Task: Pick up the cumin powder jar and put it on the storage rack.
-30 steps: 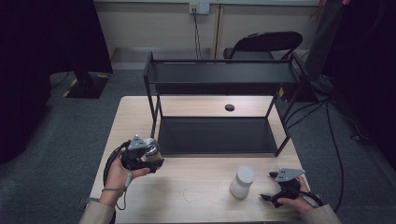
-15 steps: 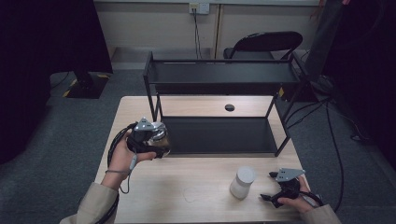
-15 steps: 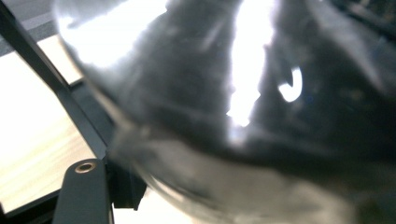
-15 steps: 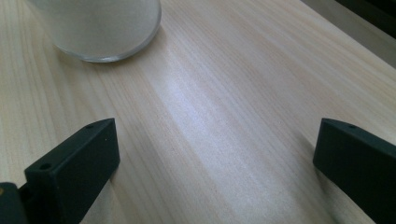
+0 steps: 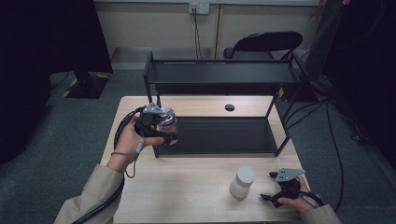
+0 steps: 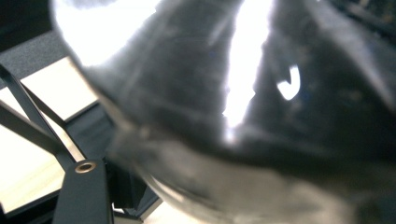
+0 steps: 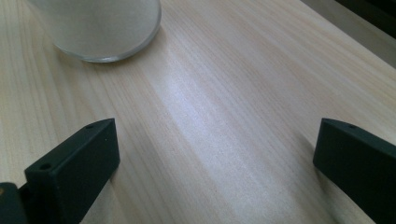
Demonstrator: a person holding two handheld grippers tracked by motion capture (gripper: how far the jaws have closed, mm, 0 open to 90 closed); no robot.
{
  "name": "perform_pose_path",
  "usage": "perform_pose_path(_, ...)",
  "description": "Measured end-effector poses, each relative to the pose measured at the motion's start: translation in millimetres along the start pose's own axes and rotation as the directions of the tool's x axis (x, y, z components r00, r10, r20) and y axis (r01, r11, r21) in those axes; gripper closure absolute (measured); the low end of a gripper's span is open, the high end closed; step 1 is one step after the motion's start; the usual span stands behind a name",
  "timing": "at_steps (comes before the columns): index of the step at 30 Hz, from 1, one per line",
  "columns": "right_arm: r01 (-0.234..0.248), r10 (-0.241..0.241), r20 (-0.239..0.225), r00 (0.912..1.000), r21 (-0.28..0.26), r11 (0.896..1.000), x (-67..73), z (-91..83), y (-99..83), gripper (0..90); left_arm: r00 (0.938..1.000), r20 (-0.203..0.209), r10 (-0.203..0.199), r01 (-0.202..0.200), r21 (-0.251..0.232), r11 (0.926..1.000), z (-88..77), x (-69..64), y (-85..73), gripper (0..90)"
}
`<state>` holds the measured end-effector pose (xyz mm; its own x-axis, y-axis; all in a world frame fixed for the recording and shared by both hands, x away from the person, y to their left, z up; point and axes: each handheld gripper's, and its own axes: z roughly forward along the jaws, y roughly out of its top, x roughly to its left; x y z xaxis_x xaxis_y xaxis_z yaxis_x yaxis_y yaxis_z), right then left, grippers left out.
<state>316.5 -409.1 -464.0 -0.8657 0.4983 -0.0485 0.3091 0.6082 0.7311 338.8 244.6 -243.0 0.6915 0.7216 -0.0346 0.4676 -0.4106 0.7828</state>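
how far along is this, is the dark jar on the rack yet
Not yet. Done: the left gripper has the dark jar clamped and off the table. In hand: it hangs by the black rack. Left: setting it on a shelf; the white jar stands untouched beside the open right gripper.

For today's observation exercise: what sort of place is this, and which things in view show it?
Probably an office-like test room: a wooden table on grey carpet, a black two-tier shelf rack, a black chair and a wall socket.

Dim room; left gripper view blurred, glare
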Motion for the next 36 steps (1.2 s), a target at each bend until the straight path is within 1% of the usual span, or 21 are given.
perform_pose_path(2,-0.001,0.001,0.000,1.0000,0.000,1.000,0.0,-0.1,0.1,0.0,1.0000,0.003,0.004,-0.004,0.000,1.0000,-1.1,0.8,6.6,30.5)
perform_pose_path(3,-0.001,0.001,0.000,1.0000,0.000,1.000,0.0,0.0,0.0,0.0,0.9999,-0.003,0.016,-0.016,0.006,0.9999,-2.3,-0.2,13.3,30.5)
perform_pose_path(6,-0.001,0.001,0.000,1.0000,0.000,1.000,0.1,0.0,0.0,0.0,0.9998,0.000,0.018,-0.018,0.007,0.9998,-5.1,1.1,23.3,30.5)
perform_pose_path(7,-0.001,0.001,0.000,1.0000,0.000,1.000,0.1,0.0,0.0,0.0,0.9998,0.000,0.018,-0.018,0.007,0.9998,-5.1,1.1,23.3,30.5)
perform_pose_path(8,0.000,0.000,0.000,1.0000,0.000,1.000,0.1,0.0,0.1,0.0,0.9998,-0.001,0.019,-0.019,0.008,0.9998,-6.1,1.3,26.4,30.5)
perform_pose_path(9,0.000,0.000,0.000,1.0000,0.000,1.000,0.1,0.0,0.1,0.0,0.9998,-0.006,0.019,-0.019,0.011,0.9998,-7.3,1.2,32.3,30.5)
perform_pose_path(12,0.000,0.000,0.000,1.0000,0.000,1.000,0.1,0.0,0.1,0.0,0.9997,-0.014,0.022,-0.021,0.015,0.9997,-9.1,1.5,40.7,30.5)
perform_pose_path(15,0.000,0.000,0.000,1.0000,0.002,1.000,0.1,-0.1,0.3,0.0,0.9998,-0.009,0.016,-0.016,0.017,0.9997,-11.4,3.3,48.9,30.5)
perform_pose_path(19,0.000,0.000,0.000,1.0000,0.001,1.000,0.1,0.0,0.2,0.0,1.0000,0.005,-0.007,0.007,-0.006,1.0000,-14.0,6.5,56.6,30.5)
perform_pose_path(20,0.000,0.000,0.000,1.0000,0.001,1.000,0.0,0.0,0.2,0.0,1.0000,0.006,-0.005,0.005,-0.005,1.0000,-14.6,6.9,58.8,30.5)
perform_pose_path(22,0.000,0.000,0.000,1.0000,0.001,1.000,0.1,0.0,0.2,0.0,1.0000,0.001,0.001,-0.001,-0.002,1.0000,-15.7,6.1,65.2,30.5)
perform_pose_path(25,0.000,0.000,0.000,1.0000,0.001,1.000,0.1,0.0,0.2,0.0,1.0000,0.003,-0.001,0.001,-0.006,1.0000,-17.2,5.5,75.8,30.5)
perform_pose_path(27,0.000,0.000,0.000,1.0000,0.001,1.000,0.1,0.0,0.2,0.0,1.0000,0.002,0.002,-0.002,0.002,1.0000,-18.1,5.4,84.2,30.5)
perform_pose_path(32,0.000,0.000,0.000,1.0000,0.001,1.000,0.0,0.0,0.2,0.0,0.9999,0.001,-0.010,0.010,-0.004,0.9999,-21.7,6.7,102.0,30.5)
perform_pose_path(36,0.000,0.000,0.000,1.0000,0.001,1.000,0.0,0.0,0.1,0.0,0.9998,-0.012,-0.018,0.018,-0.006,0.9998,-24.3,5.4,116.4,30.5)
